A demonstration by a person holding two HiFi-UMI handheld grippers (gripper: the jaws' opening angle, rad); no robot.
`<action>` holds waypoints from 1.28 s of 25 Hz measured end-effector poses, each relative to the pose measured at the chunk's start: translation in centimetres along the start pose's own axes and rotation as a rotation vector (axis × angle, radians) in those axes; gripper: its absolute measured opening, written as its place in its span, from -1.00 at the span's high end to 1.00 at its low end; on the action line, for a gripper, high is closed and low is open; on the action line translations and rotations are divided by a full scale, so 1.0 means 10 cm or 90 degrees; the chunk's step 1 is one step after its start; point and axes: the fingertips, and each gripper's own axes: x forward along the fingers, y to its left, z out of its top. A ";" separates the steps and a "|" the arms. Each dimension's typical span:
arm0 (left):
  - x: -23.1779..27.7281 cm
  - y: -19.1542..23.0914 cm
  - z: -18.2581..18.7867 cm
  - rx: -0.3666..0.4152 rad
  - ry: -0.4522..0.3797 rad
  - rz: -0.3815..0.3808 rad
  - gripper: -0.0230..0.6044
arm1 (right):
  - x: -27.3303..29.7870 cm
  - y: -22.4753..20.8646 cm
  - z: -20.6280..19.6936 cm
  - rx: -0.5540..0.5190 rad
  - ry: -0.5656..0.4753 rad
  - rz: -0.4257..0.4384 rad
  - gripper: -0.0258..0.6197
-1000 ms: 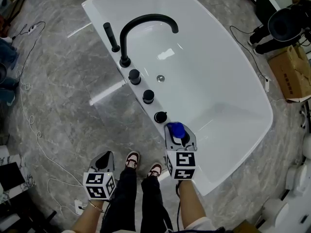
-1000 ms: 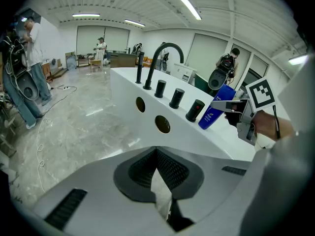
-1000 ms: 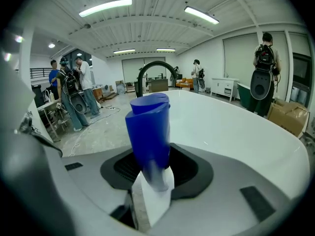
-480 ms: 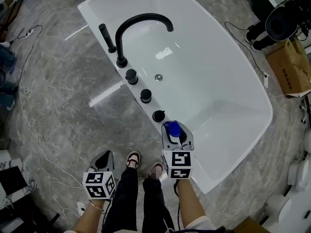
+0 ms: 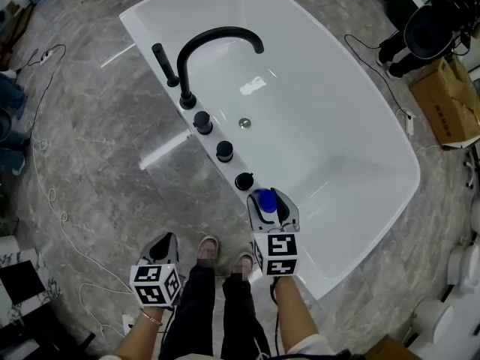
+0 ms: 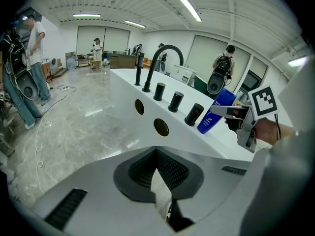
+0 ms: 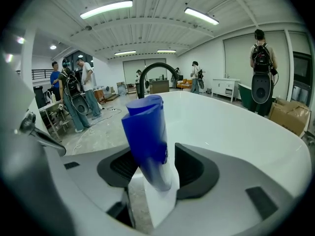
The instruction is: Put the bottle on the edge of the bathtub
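A blue bottle [image 5: 262, 199] stands on the white bathtub's rim [image 5: 212, 136], just past the nearest black knob [image 5: 244, 181]. My right gripper [image 5: 272, 198] straddles it. Its jaws have just been opening, and the bottle [image 7: 146, 132] is between the pads, leaning a little, with a gap at the right pad. The left gripper view shows the same bottle [image 6: 214, 113] on the rim beside the right gripper [image 6: 231, 111]. My left gripper [image 5: 165, 240] hangs over the floor beside the tub, shut and empty [image 6: 156, 151].
A black arched faucet [image 5: 214, 40], a hand shower [image 5: 166, 60] and three knobs line the tub's near rim. The person's feet [image 5: 206, 247] are by the tub. Cables [image 5: 45, 186] lie on the marble floor, and a cardboard box [image 5: 450, 103] is at the right. People stand in the background.
The right gripper's jaws have spread wider around the blue bottle, which stays on the rim. Both hands have kept their places.
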 end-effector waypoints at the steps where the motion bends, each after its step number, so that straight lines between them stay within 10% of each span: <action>1: 0.00 0.00 0.00 0.000 0.000 0.000 0.91 | -0.01 0.00 0.00 -0.002 0.001 0.000 0.20; 32: -0.15 -0.31 0.55 -0.007 -0.039 -0.025 0.91 | -0.49 0.07 0.01 0.037 0.024 0.006 0.13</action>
